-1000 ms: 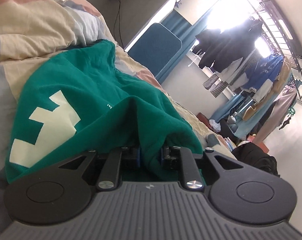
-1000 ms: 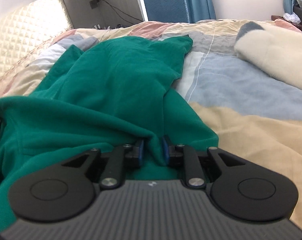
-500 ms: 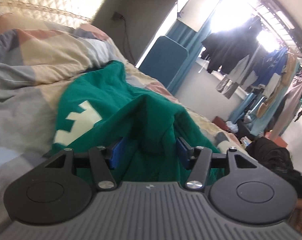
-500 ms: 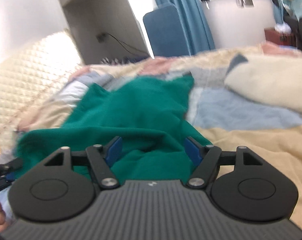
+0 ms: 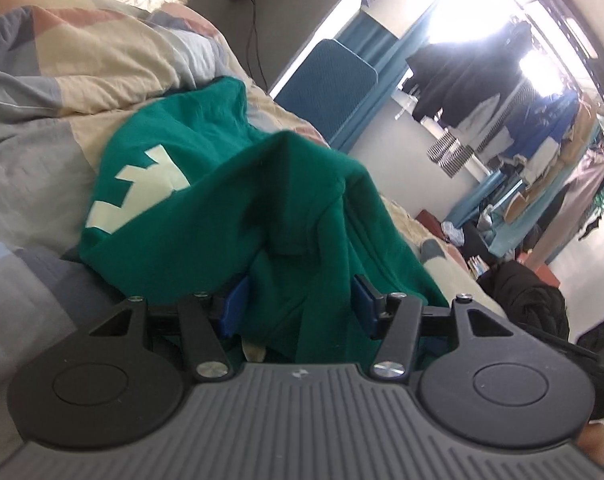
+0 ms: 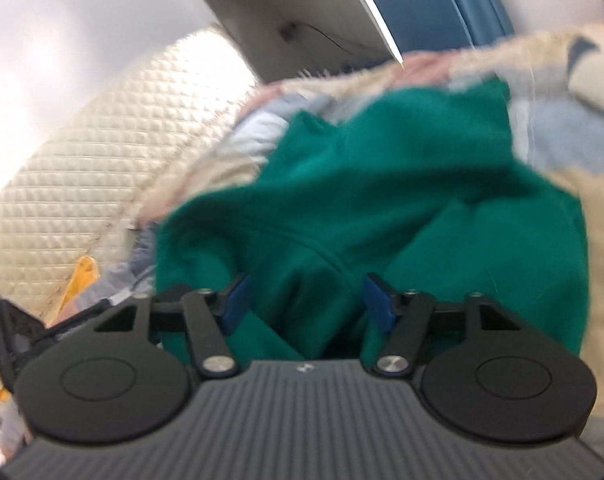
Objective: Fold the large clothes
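Observation:
A large green sweatshirt (image 5: pixel 230 208) with a pale blocky print (image 5: pixel 142 188) lies bunched on the bed. In the left wrist view my left gripper (image 5: pixel 300 300) stands open, its blue pads (image 5: pixel 234 308) apart with a loose fold of green cloth between them. The right wrist view is blurred. There the same green sweatshirt (image 6: pixel 382 200) is heaped in front of my right gripper (image 6: pixel 307 296). Its jaws are closing, with cloth between the blue pads (image 6: pixel 376 300) that they do not visibly press.
The bed carries a patchwork duvet (image 5: pixel 82 52) in beige, grey and pink, against a quilted cream headboard (image 6: pixel 82 160). A blue chair (image 5: pixel 326 84) stands past the bed. Hanging clothes on a rack (image 5: pixel 522 112) and a dark heap (image 5: pixel 530 300) fill the right side of the room.
Both grippers let go of the green cloth and their jaws spread apart. Both pulled back and rose, and the right view tilted up toward the headboard and blurred.

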Tool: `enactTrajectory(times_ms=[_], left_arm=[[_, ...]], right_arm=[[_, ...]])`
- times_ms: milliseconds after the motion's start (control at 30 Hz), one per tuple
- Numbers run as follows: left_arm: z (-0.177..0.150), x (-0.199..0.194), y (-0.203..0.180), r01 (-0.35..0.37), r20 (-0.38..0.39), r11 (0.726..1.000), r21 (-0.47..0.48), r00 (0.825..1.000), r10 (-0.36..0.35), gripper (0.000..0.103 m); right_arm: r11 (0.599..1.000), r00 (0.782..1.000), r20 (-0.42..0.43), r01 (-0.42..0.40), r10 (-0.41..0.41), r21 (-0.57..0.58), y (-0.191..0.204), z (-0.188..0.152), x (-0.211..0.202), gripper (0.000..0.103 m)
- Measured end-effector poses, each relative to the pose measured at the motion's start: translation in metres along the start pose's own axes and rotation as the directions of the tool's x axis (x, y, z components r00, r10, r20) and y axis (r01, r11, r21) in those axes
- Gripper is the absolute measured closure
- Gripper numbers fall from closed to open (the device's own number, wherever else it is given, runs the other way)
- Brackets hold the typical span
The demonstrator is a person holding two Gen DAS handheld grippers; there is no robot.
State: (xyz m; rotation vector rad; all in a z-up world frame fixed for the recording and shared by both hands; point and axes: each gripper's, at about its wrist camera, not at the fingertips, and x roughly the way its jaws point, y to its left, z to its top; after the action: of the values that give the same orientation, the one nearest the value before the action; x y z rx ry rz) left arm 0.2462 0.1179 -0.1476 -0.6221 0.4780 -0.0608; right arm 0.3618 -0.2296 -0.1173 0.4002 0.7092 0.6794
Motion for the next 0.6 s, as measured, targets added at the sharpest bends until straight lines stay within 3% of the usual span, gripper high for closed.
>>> enactTrajectory(times_ms=[233,367,433,467,500,600], left_arm=[[-0.003,0.019,-0.006,-0.037,0.013,0.996,0.08,0.999,0.036,0.066],[0.0,0.021,-0.007,-0.03,0.021,0.996,0.083,0.999,0.028,0.077],[0.003,0.018,-0.007,-0.02,0.025,0.996,0.089,1.0,0.018,0.079],[0.004,0.014,-0.008,-0.015,0.033,0.995,0.094,0.999,0.012,0.079],[0.006,0.009,-0.009,-0.007,0.045,0.995,0.097,0.999,0.002,0.08],[0.011,-0.011,-0.016,0.028,0.083,0.994,0.106,0.996,-0.037,0.081]], right_arm=[[0.996,0.995,-0.095,0.017,-0.009,0.091,-0.016,-0.005,0.036,0.046],[0.998,0.987,-0.152,0.056,-0.053,0.018,-0.006,-0.014,0.05,0.046],[0.994,0.984,-0.154,0.085,-0.094,-0.066,0.004,-0.018,0.051,0.055],[0.99,0.983,-0.146,0.101,-0.114,-0.094,0.008,-0.018,0.049,0.072],[0.986,0.982,-0.134,0.117,-0.132,-0.116,0.009,-0.018,0.047,0.082],[0.997,0.996,-0.052,0.063,-0.066,-0.047,0.006,-0.009,0.025,0.093]])
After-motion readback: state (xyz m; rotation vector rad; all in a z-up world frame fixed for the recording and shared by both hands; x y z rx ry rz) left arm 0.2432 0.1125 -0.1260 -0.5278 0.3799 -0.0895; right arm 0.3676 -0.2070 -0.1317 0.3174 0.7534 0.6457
